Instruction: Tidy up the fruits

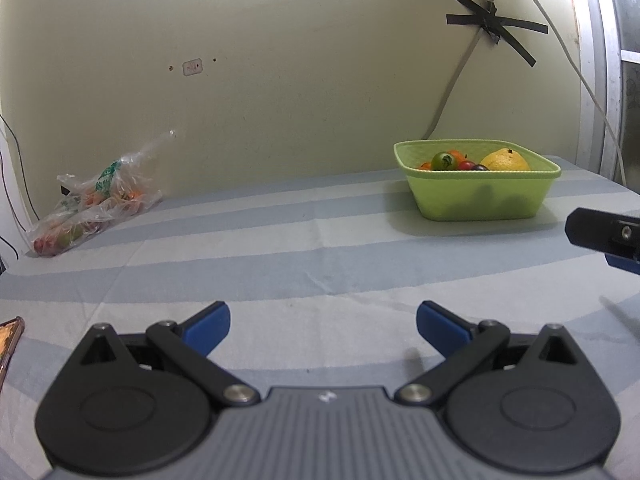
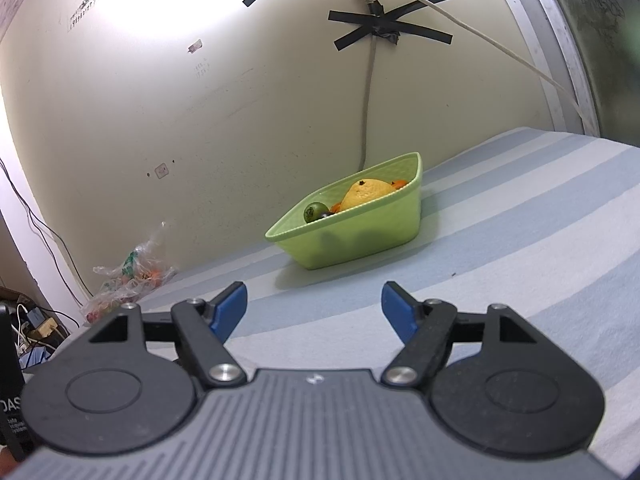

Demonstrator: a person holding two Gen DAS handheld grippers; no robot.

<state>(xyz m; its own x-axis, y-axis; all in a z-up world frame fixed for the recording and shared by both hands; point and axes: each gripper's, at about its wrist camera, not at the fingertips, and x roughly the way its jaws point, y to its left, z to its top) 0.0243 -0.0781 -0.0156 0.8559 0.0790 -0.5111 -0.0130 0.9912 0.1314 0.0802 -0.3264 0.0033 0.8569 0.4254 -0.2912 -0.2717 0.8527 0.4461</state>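
A light green basket [image 1: 476, 196] stands at the far right of the striped table, near the wall. It holds a large yellow citrus fruit [image 1: 505, 160], a green-red tomato [image 1: 443, 161], and small red, orange and dark fruits. It also shows in the right wrist view [image 2: 360, 232], with the yellow fruit [image 2: 366, 194] and a green fruit [image 2: 314, 212]. A clear plastic bag with fruit [image 1: 92, 200] lies at the far left against the wall, also in the right wrist view [image 2: 128, 280]. My left gripper [image 1: 323, 322] is open and empty, low over the table. My right gripper [image 2: 314, 304] is open and empty, short of the basket.
A striped grey cloth [image 1: 280, 248] covers the table. Part of the right gripper's body [image 1: 604, 236] shows at the right edge. A phone corner [image 1: 10, 336] lies at the left edge. Taped cables [image 1: 492, 24] run down the wall behind the basket. Chargers and wires [image 2: 36, 330] sit beyond the table's left side.
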